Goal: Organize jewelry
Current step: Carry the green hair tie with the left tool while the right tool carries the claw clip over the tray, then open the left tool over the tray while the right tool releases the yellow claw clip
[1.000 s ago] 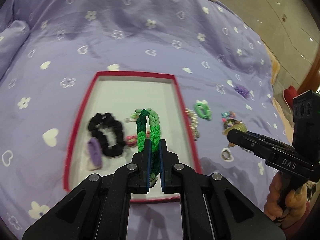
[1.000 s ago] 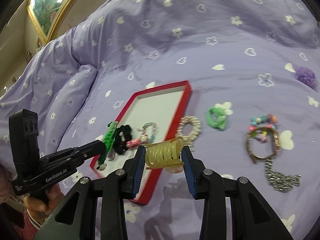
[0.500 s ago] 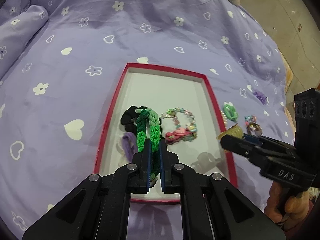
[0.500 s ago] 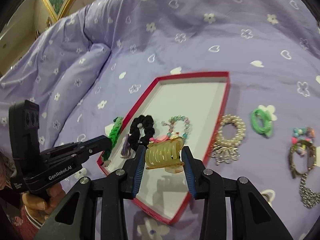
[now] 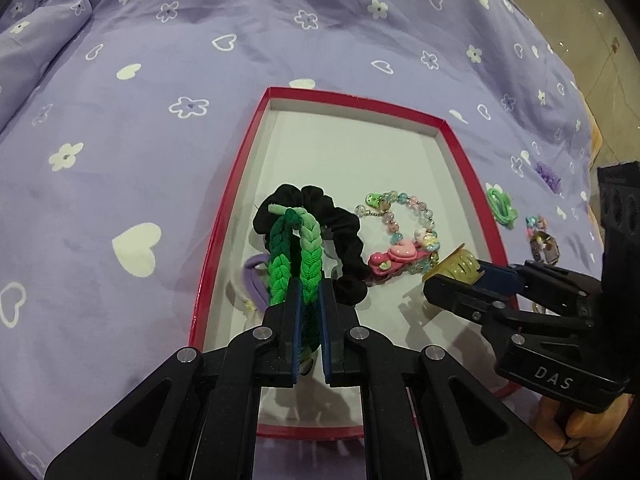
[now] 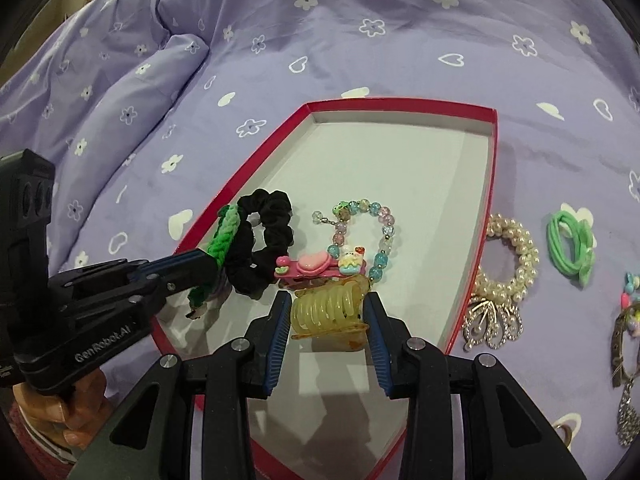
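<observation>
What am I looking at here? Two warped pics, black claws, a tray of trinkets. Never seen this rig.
There is no robot here: a person holds a two-finger gripper in each hand, and each gripper carries a fisheye camera looking along its fingers. That explains the warping and the black claws at the bottom of each picture.

In the left wrist view, the left gripper is shut on a green braided band. The other tool, coming in from the right, is the right gripper.

In the right wrist view, the right gripper clamps a yellow claw clip.

Both hang over a red-rimmed tray on a purple bedspread. In the tray lie a black scrunchie, a beaded bracelet and a pink hair clip. Outside it, on the bedspread, lie a pearl bracelet and a green hair tie.
</observation>
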A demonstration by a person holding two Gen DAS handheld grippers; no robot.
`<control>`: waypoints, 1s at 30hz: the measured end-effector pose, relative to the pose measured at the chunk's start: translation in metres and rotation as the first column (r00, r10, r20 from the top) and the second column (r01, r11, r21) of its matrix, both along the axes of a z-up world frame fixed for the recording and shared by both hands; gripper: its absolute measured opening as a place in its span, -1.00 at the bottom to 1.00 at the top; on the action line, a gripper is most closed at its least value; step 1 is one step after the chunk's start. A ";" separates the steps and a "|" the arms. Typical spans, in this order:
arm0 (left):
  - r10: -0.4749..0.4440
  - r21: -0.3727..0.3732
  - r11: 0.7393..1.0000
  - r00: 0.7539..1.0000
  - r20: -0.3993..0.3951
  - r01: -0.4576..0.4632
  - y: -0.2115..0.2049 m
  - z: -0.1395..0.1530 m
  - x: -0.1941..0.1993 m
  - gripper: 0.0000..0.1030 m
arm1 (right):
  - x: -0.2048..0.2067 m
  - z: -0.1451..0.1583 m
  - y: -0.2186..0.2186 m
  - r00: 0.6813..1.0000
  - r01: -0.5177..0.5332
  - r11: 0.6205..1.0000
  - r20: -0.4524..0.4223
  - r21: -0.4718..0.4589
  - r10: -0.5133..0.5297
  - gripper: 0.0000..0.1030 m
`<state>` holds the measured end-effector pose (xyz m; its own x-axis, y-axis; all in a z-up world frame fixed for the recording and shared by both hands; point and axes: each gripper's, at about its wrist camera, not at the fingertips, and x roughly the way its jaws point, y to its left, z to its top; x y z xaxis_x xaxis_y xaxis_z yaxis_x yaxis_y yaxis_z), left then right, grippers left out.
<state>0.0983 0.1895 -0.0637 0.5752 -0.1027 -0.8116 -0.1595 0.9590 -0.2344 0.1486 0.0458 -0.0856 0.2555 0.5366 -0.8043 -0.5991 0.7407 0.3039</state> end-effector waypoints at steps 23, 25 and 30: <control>0.014 0.007 1.000 1.000 -0.012 -0.013 0.001 0.003 -0.006 -0.23 | -0.001 0.005 -0.007 1.000 0.007 0.999 -0.008 0.036 -0.006 -0.24; 0.015 0.009 1.000 1.000 -0.013 -0.015 0.001 0.004 -0.007 -0.22 | 0.000 0.007 -0.011 1.000 0.013 0.999 -0.015 0.047 -0.013 -0.24; 0.023 0.011 1.000 1.000 -0.003 -0.023 0.002 0.009 -0.013 0.00 | -0.003 0.022 -0.026 0.999 0.035 0.995 -0.013 0.097 -0.034 -0.20</control>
